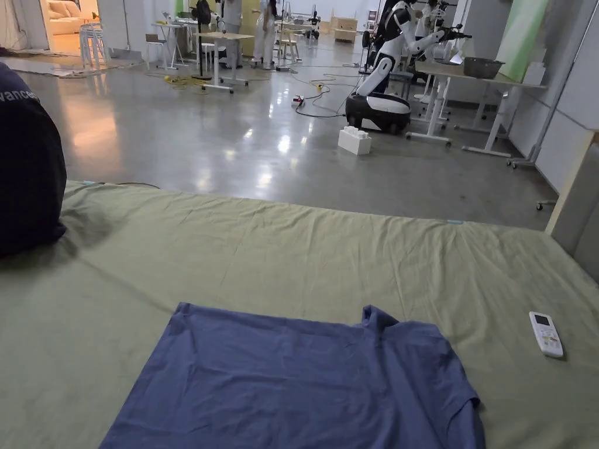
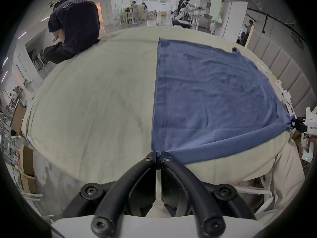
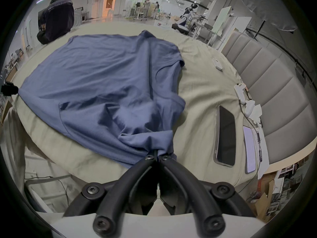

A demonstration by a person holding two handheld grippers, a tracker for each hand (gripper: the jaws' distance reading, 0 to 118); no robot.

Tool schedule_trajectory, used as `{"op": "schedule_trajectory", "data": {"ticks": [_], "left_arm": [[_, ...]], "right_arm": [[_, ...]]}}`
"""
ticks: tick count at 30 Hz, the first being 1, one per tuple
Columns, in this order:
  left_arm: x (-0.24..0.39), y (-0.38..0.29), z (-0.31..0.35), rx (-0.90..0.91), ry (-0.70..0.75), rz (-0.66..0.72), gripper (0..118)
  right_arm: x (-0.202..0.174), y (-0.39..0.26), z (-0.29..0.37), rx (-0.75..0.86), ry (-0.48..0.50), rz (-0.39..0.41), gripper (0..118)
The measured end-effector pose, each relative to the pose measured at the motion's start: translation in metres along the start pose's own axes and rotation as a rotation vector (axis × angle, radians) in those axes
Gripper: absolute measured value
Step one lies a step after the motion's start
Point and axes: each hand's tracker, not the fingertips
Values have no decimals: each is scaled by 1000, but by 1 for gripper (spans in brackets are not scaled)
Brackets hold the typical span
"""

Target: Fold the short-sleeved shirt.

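The short-sleeved shirt [image 1: 304, 380], blue and spread on the green sheet [image 1: 292, 251] of the bed, lies mostly flat in front of us, and we judge the folding to be at an early stage. In the left gripper view, our left gripper [image 2: 158, 157] has its jaws pressed together on the near left corner of the cloth, where the straight edge meets the bed's near side. In the right gripper view, our right gripper [image 3: 157, 153] has its jaws pinched together on a bunched bit of fabric at the near right, close to a sleeve. The near edge that runs between the two grips hangs slightly over the side of the bed and looks rolled over on itself, though we cannot tell whether that is a deliberate first fold or just slack. The far part of the shirt is open, with one sleeve out to the right and the collar area sticking up at the far edge. As far as we can see, the sleeves still need tucking in and the body still needs folding over. A white remote [image 1: 546, 334] lies on the sheet well to the right of the shirt, and a dark phone [image 3: 225, 136] rests nearer our right side.
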Motion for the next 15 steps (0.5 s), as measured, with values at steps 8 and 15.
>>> {"op": "schedule_trajectory", "data": {"ticks": [8,15], "left_arm": [[2,6,-6,-50,3,9,5],[1,39,25,82,-62,43,38]], "right_arm": [[-4,-3,-11,-22,-15,-22,13],[10,28,34,53,-115,-108,80]]}}
